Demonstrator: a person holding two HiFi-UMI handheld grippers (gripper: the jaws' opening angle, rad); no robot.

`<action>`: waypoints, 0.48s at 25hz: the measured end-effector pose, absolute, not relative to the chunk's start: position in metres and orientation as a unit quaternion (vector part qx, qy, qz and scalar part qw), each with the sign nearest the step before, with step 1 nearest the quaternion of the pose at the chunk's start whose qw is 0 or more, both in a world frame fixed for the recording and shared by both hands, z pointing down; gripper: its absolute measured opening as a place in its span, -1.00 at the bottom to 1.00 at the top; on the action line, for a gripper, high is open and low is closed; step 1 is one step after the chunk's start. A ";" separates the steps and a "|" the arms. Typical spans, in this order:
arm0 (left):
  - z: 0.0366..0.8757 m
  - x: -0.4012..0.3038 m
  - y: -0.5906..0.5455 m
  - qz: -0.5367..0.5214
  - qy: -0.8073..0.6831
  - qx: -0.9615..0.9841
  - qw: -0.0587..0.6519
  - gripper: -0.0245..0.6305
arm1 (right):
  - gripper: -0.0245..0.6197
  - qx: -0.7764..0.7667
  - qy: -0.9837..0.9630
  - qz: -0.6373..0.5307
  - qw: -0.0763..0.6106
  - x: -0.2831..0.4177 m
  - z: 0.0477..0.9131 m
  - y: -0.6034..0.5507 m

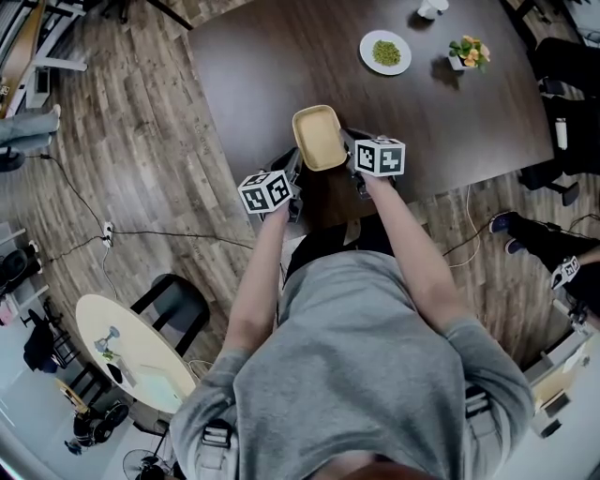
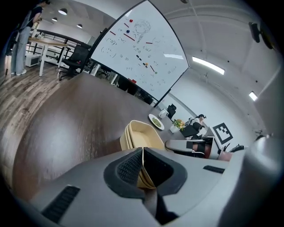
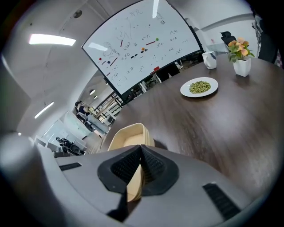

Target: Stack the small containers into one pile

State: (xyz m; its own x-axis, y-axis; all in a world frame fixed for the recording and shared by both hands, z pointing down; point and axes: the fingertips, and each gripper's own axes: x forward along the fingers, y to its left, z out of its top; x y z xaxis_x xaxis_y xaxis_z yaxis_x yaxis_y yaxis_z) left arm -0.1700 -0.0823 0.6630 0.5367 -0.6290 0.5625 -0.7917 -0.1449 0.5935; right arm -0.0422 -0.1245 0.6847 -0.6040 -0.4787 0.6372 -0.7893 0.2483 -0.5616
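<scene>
A pile of nested beige containers (image 1: 319, 138) sits near the front edge of the dark table (image 1: 469, 122). My left gripper (image 1: 296, 176) comes at its near left corner. In the left gripper view the jaws (image 2: 143, 150) are shut, the pile's (image 2: 140, 138) beige rim running in under the pads. My right gripper (image 1: 352, 167) is at the pile's right side. In the right gripper view its jaws (image 3: 141, 146) are shut on the container's (image 3: 128, 136) beige rim, which shows between the pads.
Farther back on the table stand a white plate of green food (image 1: 385, 52) (image 3: 199, 87), a small flower pot (image 1: 467, 52) (image 3: 239, 60) and a white cup (image 1: 431, 7). A pale round table (image 1: 131, 352) and a black chair (image 1: 173, 305) stand on the wooden floor behind me.
</scene>
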 end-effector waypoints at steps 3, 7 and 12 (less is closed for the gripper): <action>0.672 -0.170 -0.082 0.102 -0.471 0.748 0.457 -0.85 | -0.90 0.402 -0.771 0.464 0.169 -0.043 0.687 -0.125; 0.678 -0.169 -0.083 0.107 -0.469 0.746 0.460 -0.85 | -0.90 0.399 -0.772 0.466 0.169 -0.042 0.687 -0.127; 0.678 -0.172 -0.083 0.108 -0.470 0.746 0.460 -0.85 | -0.90 0.388 -0.779 0.463 0.168 -0.043 0.688 -0.126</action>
State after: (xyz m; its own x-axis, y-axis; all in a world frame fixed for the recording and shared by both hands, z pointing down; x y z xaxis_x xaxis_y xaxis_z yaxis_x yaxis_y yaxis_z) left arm -0.1717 -0.0827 0.6780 0.5340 -0.6025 0.5932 -0.8006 -0.1349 0.5838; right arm -0.0425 -0.1265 0.6884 -0.6430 -0.4477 0.6213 -0.7597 0.2701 -0.5916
